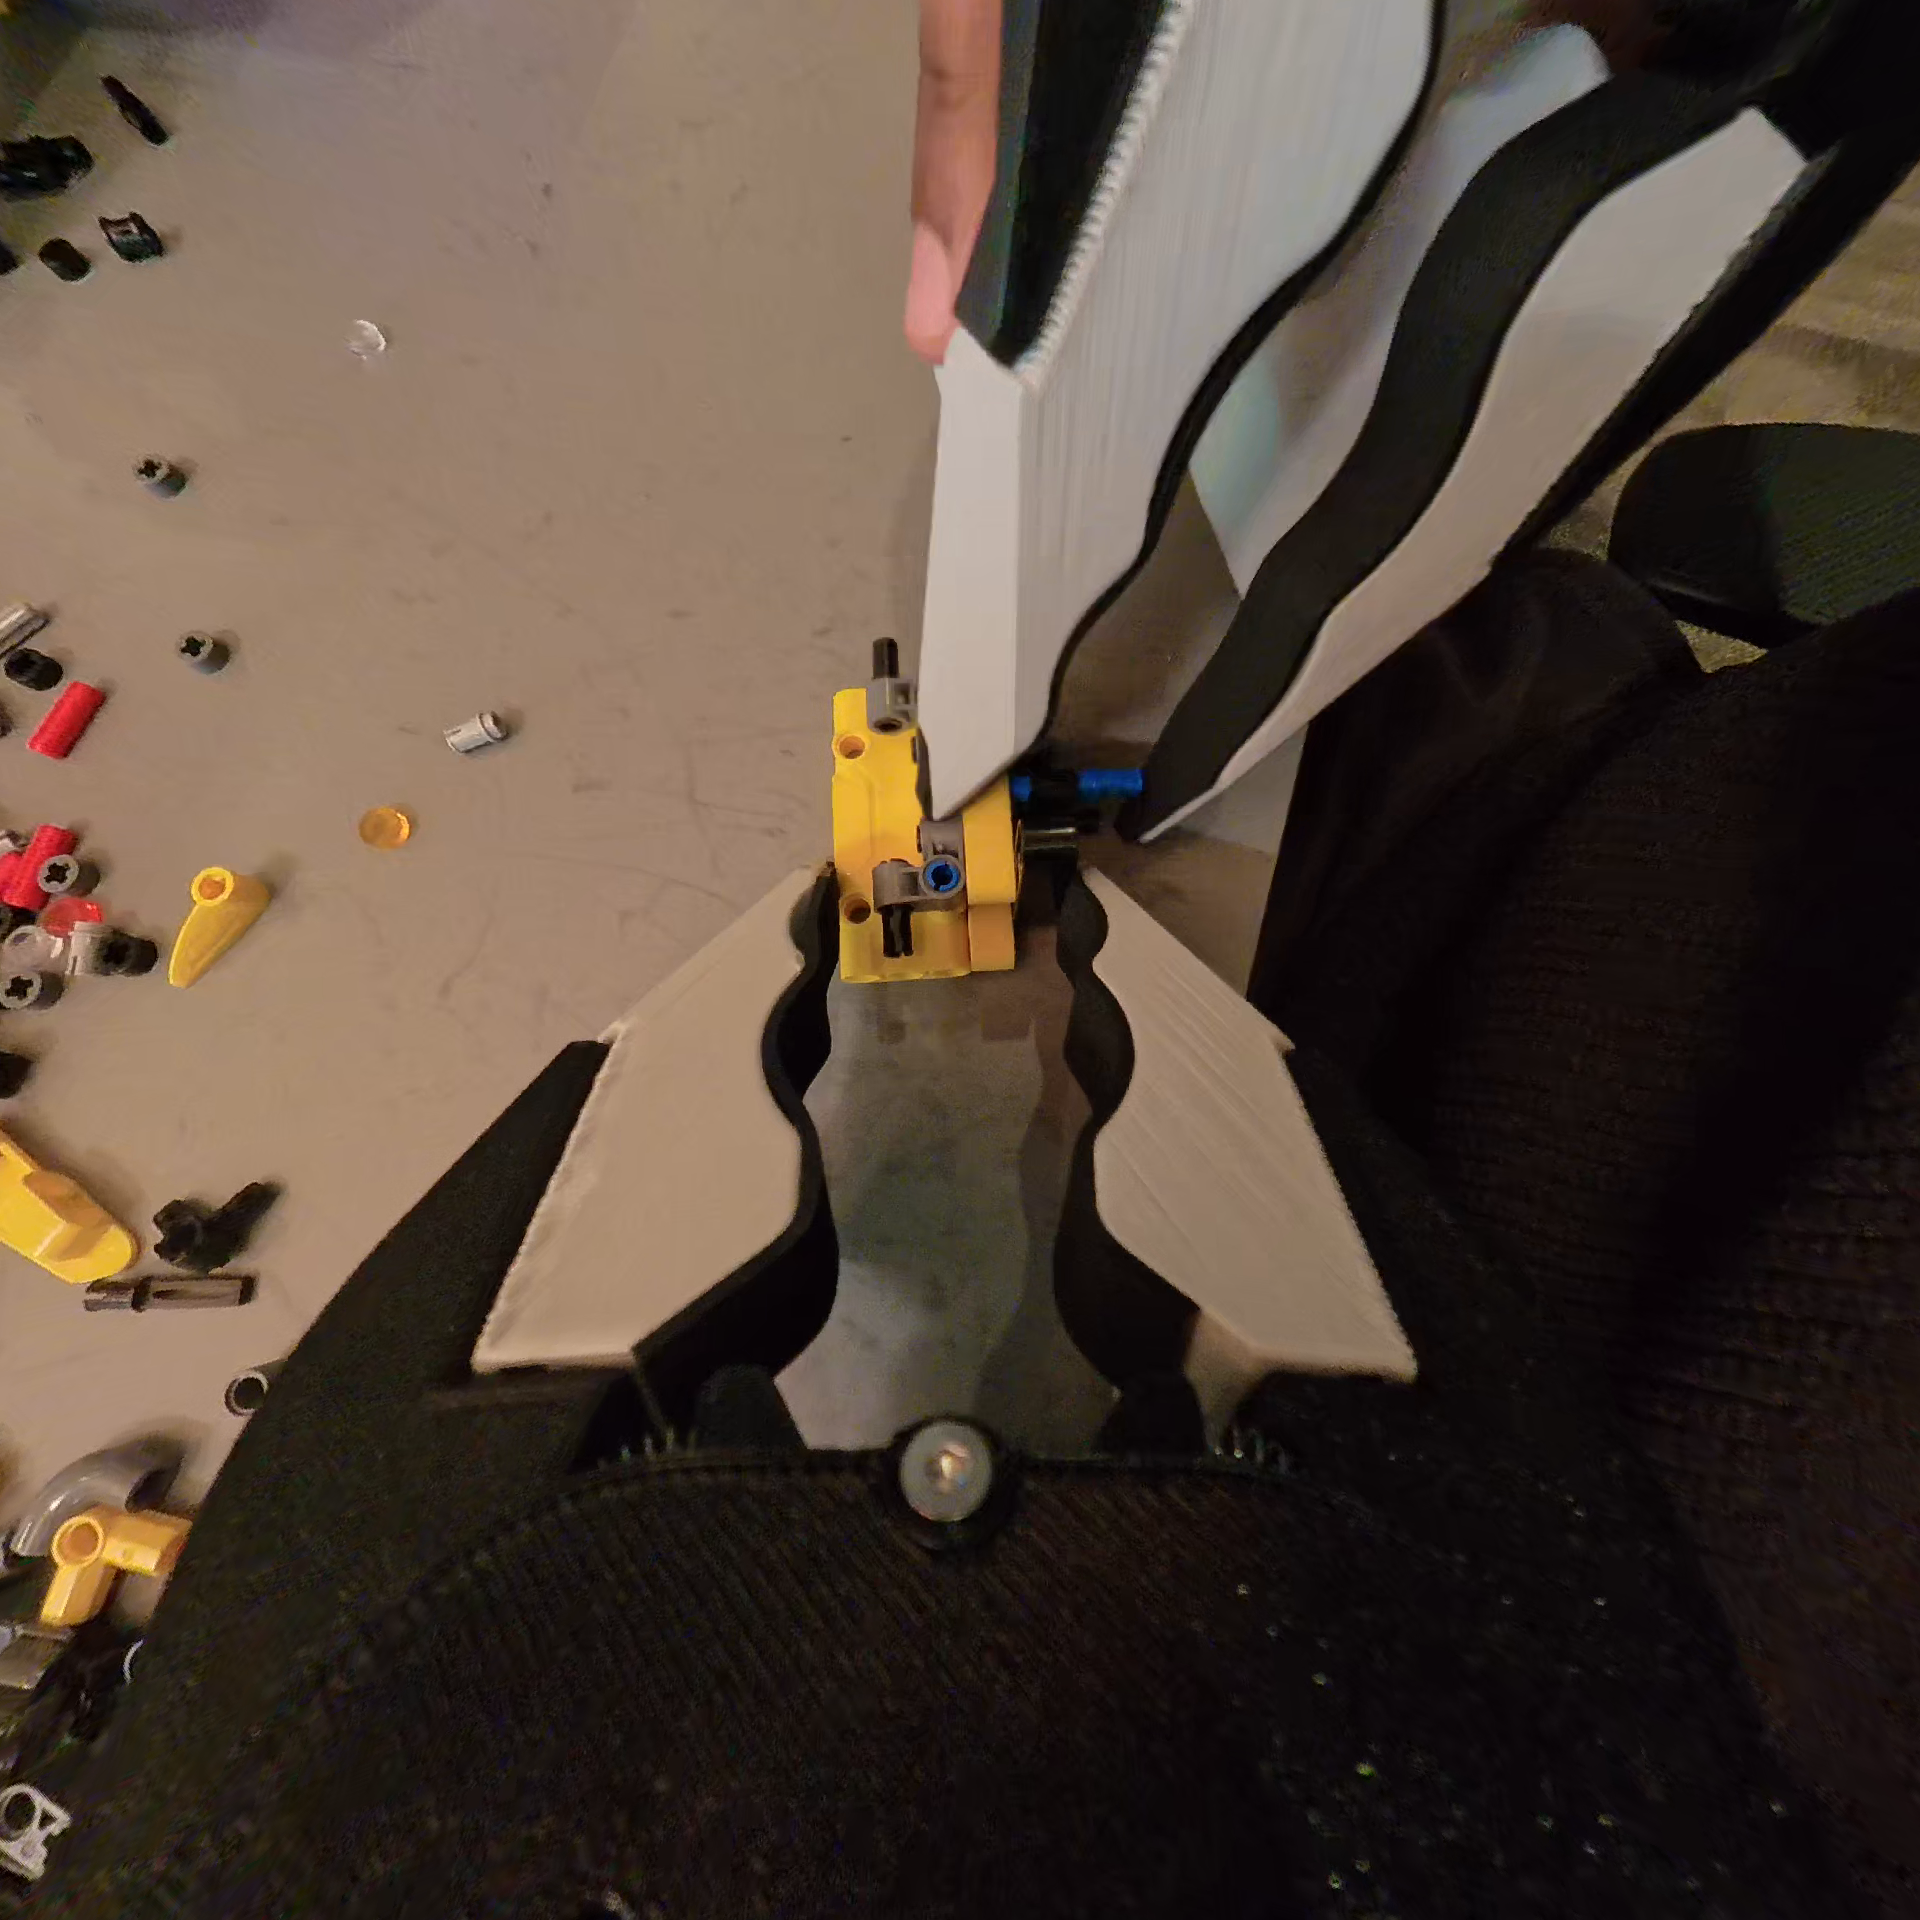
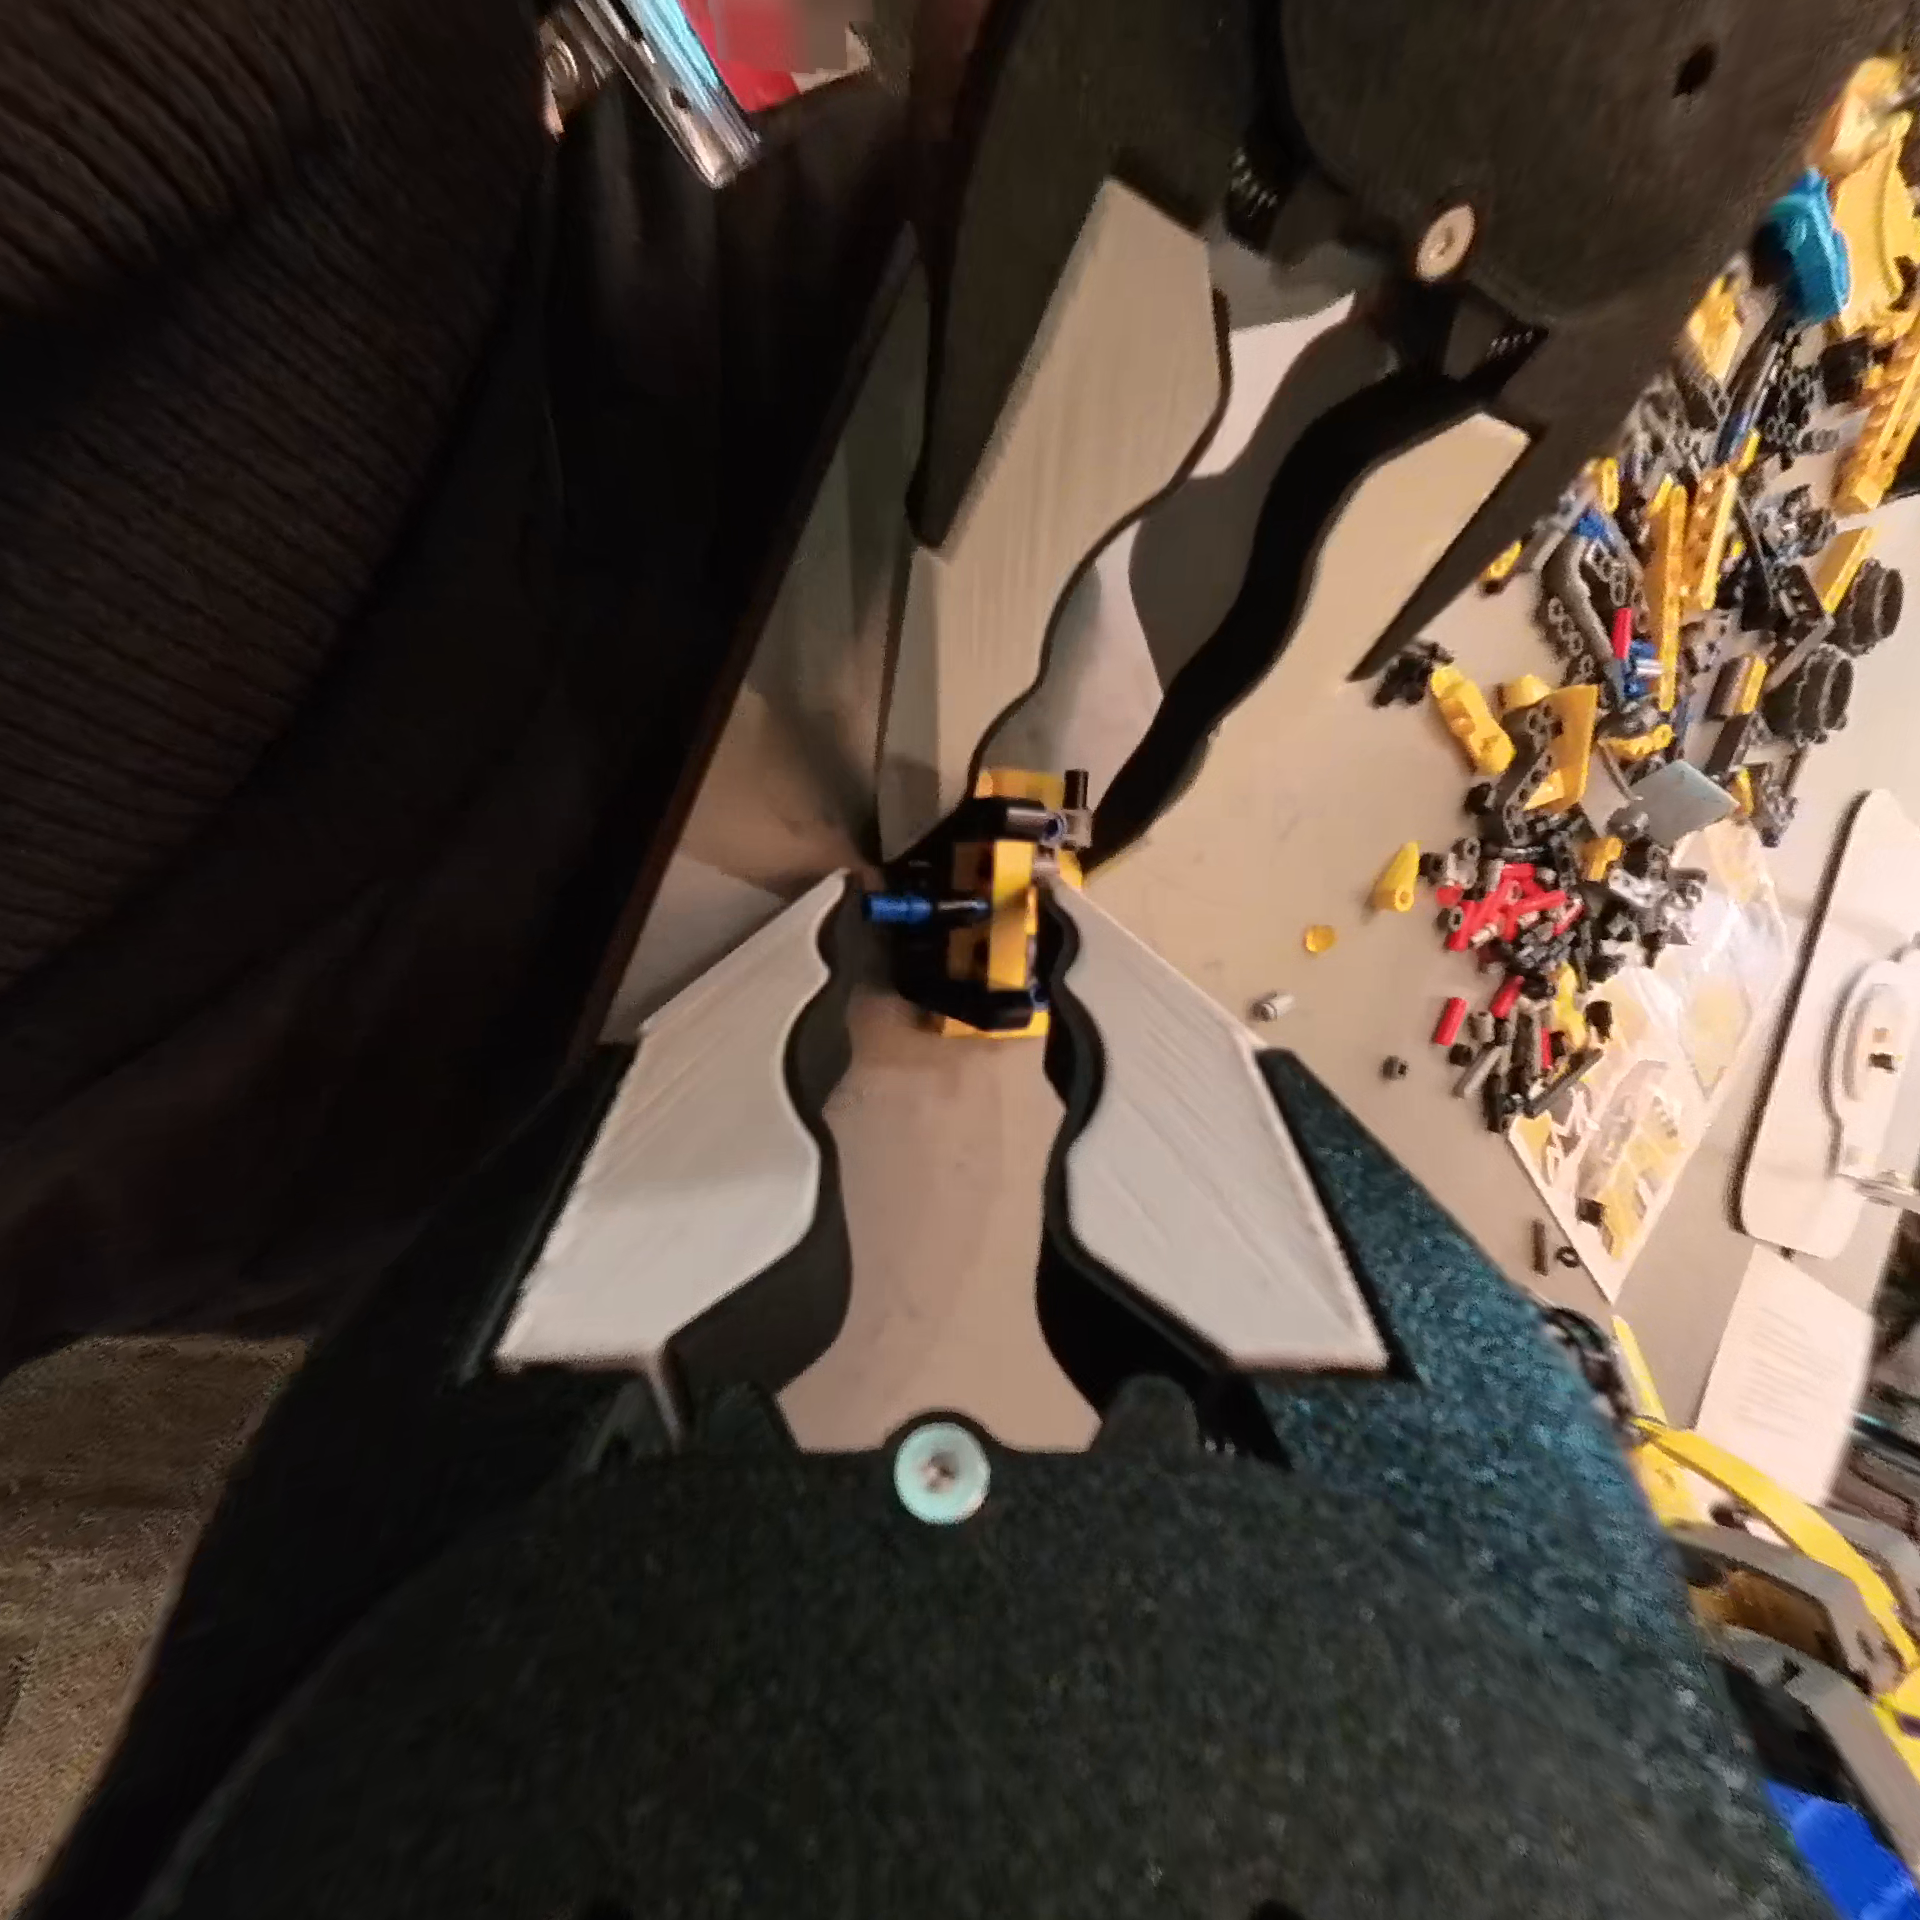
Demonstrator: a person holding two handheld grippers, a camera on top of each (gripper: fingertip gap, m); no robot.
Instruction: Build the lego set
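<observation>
A small yellow and black brick assembly (image 1: 894,831) with grey connectors is held above the tan table (image 1: 623,416). My left gripper (image 1: 951,894) has its two fingertips closed on the assembly's sides. My right gripper (image 1: 1055,810) comes down from the upper right. One of its fingertips (image 1: 971,779) presses on the yellow part, and the other sits at the end of a blue pin (image 1: 1107,781) sticking out of the assembly. In the right wrist view my right gripper (image 2: 951,894) clamps the assembly (image 2: 1003,914) and the blue pin (image 2: 899,909), with the left gripper (image 2: 987,831) opposite.
Loose pieces lie at the left: red pins (image 1: 62,717), a yellow curved piece (image 1: 213,925) and an orange stud (image 1: 384,826). A large pile of parts (image 2: 1538,914), a yellow model (image 2: 1860,312) and a white board (image 2: 1829,1039) lie to the right. A person's dark clothing (image 1: 1558,935) borders the table edge.
</observation>
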